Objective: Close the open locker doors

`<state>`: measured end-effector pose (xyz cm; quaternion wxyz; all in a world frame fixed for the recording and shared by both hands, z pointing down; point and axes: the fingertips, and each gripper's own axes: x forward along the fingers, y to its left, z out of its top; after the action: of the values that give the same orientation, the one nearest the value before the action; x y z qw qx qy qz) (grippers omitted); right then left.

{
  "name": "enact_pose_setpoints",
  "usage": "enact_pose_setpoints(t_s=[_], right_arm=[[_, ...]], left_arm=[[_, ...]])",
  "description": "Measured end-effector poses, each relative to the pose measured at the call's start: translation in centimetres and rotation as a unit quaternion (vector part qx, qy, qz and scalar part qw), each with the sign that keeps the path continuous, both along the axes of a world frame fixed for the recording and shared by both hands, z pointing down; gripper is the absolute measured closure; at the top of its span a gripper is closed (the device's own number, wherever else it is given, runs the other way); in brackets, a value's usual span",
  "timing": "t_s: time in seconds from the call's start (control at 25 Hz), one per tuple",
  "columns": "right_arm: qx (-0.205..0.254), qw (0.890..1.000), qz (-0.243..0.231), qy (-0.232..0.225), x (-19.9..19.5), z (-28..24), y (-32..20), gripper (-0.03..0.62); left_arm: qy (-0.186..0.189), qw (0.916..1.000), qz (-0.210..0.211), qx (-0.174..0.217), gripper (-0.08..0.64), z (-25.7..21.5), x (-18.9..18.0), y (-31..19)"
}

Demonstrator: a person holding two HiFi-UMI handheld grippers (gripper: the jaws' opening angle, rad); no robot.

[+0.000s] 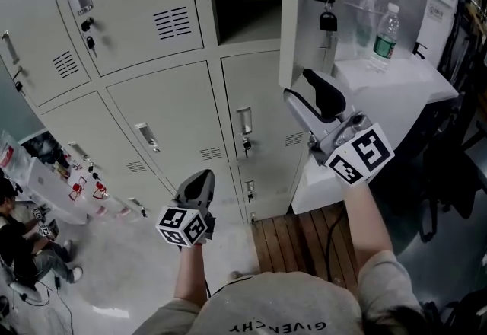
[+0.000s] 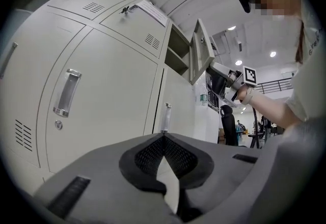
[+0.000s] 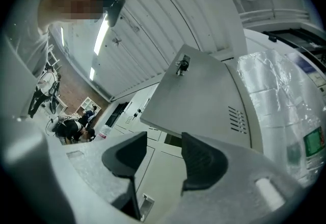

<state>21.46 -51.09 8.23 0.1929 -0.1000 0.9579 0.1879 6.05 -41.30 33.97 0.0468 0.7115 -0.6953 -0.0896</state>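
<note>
Beside open locker door (image 1: 290,14), right gripper (image 1: 308,94) jaws spread, empty; left gripper (image 1: 200,177) jaws pressed together. Shirt (image 1: 289,299) print reads GIVENCHY.

The pale grey floor (image 1: 129,280) is glossy and takes up the lower left of the head view, and the lockers (image 1: 175,113) stand on it. A person (image 1: 19,246) crouches on it at the far left, with thin cords trailing nearby. Beside that person a low white surface (image 1: 46,177) carries small red and dark items, too small to tell. To the right the floor gives way to brown wooden boards (image 1: 304,242), and a dark cable (image 1: 331,238) lies across them. Above the boards stands a white desk (image 1: 403,90). A clear plastic bottle (image 1: 384,36) with a green label stands upright near its back edge.
</note>
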Motion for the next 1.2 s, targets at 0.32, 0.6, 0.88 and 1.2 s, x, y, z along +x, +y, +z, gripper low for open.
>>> enact_pose_setpoints(t_s=[0.32, 0.6, 0.88, 1.2], right_arm=[[0.026, 0.999, 0.007, 0.021, -6.6, 0.2, -0.2, 0.391], [0.024, 1.0, 0.008, 0.012, -11.5, -0.9, -0.8, 0.391], [0.009, 0.999, 0.027, 0.019, -15.3, -1.3, -2.7, 0.391], [-0.015, 0.997, 0.066, 0.038, -16.8, -1.7, -4.3, 0.391]], left_arm=[[-0.001, 0.9997, -0.026, 0.004, 0.563, -0.2, -5.6, 2.6], [-0.006, 0.999, -0.044, 0.009, 0.563, -0.4, -10.3, 4.7], [-0.002, 0.9978, -0.065, 0.012, 0.563, -0.1, -14.0, 6.8], [0.006, 0.9975, -0.069, 0.01, 0.563, 0.6, -15.1, 7.4]])
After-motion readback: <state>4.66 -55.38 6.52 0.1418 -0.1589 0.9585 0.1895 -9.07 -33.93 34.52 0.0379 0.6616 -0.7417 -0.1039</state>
